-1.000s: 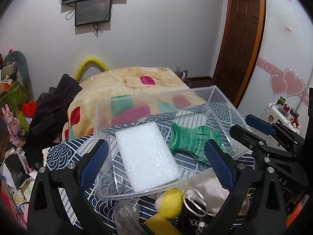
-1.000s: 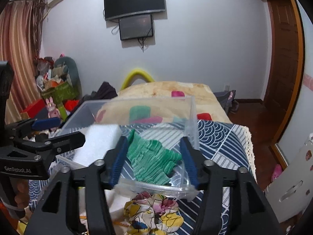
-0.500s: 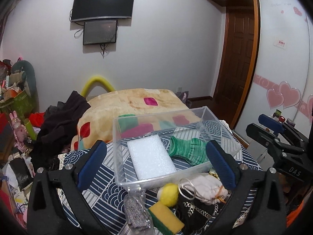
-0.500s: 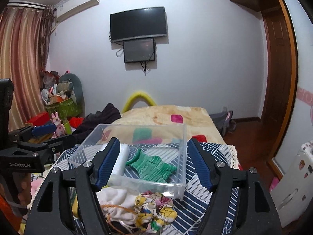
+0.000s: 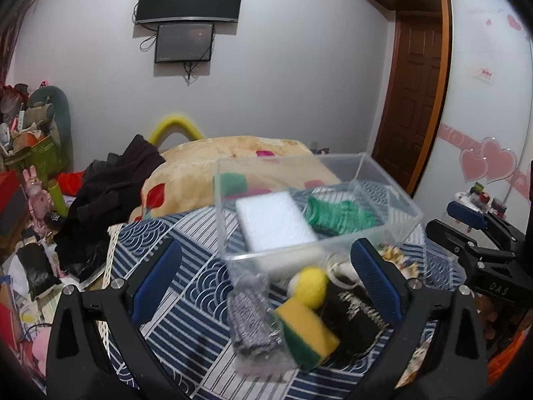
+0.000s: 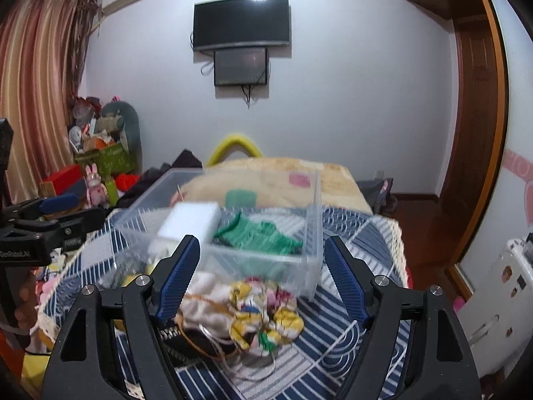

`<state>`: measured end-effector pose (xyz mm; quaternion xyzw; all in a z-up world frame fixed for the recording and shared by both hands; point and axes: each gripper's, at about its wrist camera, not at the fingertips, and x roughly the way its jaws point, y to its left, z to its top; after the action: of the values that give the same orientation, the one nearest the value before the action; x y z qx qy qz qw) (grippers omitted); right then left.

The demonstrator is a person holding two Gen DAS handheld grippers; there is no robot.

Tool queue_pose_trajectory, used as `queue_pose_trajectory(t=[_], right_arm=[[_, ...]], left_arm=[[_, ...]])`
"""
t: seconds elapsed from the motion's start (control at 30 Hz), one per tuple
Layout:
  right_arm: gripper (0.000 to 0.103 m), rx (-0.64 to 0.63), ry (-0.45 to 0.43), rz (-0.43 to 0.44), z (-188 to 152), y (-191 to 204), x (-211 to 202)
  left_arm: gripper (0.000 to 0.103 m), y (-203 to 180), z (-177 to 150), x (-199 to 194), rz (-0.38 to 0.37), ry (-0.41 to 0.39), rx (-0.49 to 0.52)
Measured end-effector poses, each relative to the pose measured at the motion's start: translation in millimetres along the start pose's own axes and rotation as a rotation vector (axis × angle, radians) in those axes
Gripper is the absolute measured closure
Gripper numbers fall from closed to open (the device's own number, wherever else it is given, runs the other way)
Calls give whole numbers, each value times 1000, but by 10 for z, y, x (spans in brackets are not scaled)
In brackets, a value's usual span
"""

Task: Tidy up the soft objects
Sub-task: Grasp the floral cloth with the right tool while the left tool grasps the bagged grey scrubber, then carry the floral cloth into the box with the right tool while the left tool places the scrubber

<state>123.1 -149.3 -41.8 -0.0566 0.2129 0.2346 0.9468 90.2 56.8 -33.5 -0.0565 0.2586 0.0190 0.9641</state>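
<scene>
my left gripper [image 5: 266, 266] hangs above the patterned tablecloth [image 5: 186, 303], jaws spread wide, holding nothing. my right gripper [image 6: 261, 276] is likewise spread and empty, over a floral fabric bundle [image 6: 263, 313]. the clear plastic bin [image 5: 376, 236] sits on the cloth and contains a white foam block [image 5: 273, 223] beside a green knitted piece [image 5: 336, 216]. just outside the bin's near wall lie a yellow ball [image 5: 309, 283], a yellow-green sponge [image 5: 306, 333] and a grey scouring pad [image 5: 250, 320].
</scene>
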Motion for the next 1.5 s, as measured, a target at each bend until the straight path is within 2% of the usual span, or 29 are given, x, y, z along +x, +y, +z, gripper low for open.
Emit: queue_pose_trajectory(t=[0.13, 0.2, 0.27, 0.4, 0.47, 0.6, 0.73, 0.9, 0.97, 1.0, 1.03, 1.13, 1.27, 1.5], right_arm=[[28, 18, 56, -5, -137, -46, 125], [28, 29, 76, -7, -193, -71, 137], [28, 38, 101, -8, -238, -101, 192], [29, 43, 128, -17, -302, -135, 215], [32, 49, 149, -5, -345, -134, 255], [44, 57, 196, 18, -410, -135, 346], [51, 83, 227, 33, -451, -200, 389], [55, 107, 263, 45, -513, -274, 442], [62, 128, 283, 69, -548, -309, 469], [70, 134, 287, 80, -542, -300, 477], [77, 136, 286, 87, -546, -304, 463], [88, 119, 275, 81, -528, -272, 410], [89, 104, 235, 60, -500, -279, 267], [89, 84, 144, 28, -345, -321, -3]], left_arm=[[0, 65, -197, 74, 29, 21, -10], [4, 100, -264, 136, 35, 37, -24], [15, 141, -351, 206, 41, 64, -37], [27, 233, -472, 333, 52, 110, -56], [34, 254, -517, 369, 60, 116, -54], [36, 275, -576, 398, 62, 122, -58], [41, 254, -666, 484, 53, 152, -50], [45, 243, -701, 512, 39, 158, -68], [55, 247, -707, 514, 23, 161, -72], [59, 250, -712, 517, 11, 164, -75], [67, 244, -714, 514, -1, 164, -73], [74, 161, -723, 478, -1, 152, -41], [80, 65, -723, 400, 8, 128, -2], [81, 63, -594, 181, 8, 69, 4]])
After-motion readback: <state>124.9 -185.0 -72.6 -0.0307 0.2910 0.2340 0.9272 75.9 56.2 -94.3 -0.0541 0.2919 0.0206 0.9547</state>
